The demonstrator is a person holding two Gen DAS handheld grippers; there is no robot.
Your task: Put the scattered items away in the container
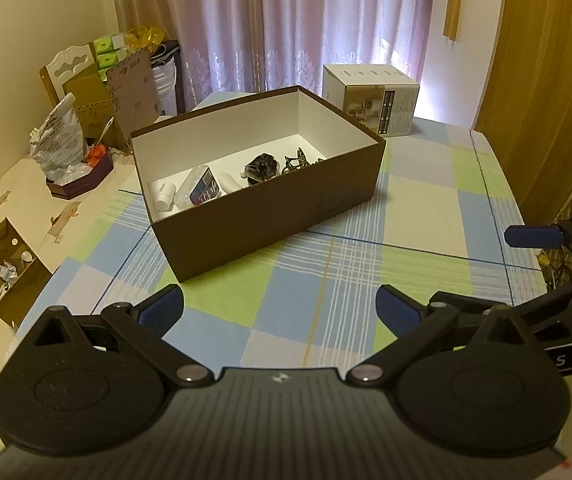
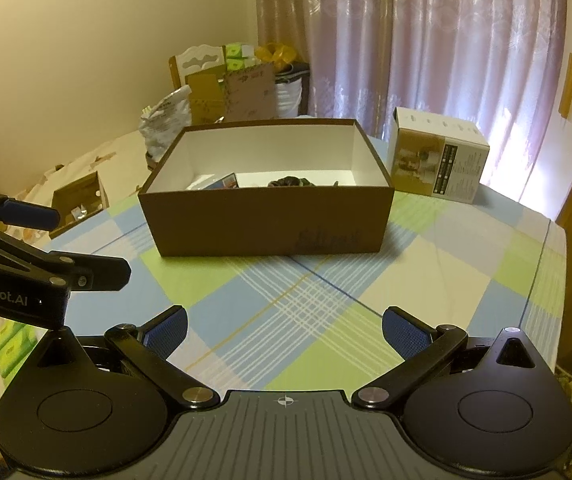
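A brown cardboard box (image 1: pixel 270 208) (image 2: pixel 270 220) with a white inside stands in the middle of the checked tablecloth. Inside lie white tubes (image 1: pixel 164 196), a clear bottle with a dark label (image 1: pixel 200 189), a dark crumpled item (image 1: pixel 261 167) and a dark wiry item (image 1: pixel 295 162). From the right wrist view only the tops of the bottle (image 2: pixel 222 182) and the dark item (image 2: pixel 287 181) show over the rim. My left gripper (image 1: pixel 280 308) hangs open near the table's front, nothing between its fingers. My right gripper (image 2: pixel 284 330) is open and empty too, beside the left one.
A white printed carton (image 1: pixel 377 98) (image 2: pixel 439 158) stands at the back right of the table. On the left lie a small open brown box (image 1: pixel 4 268), a purple tray with a plastic bag (image 1: pixel 74 176) and stacked cartons. Curtains hang behind; a wooden door is at right.
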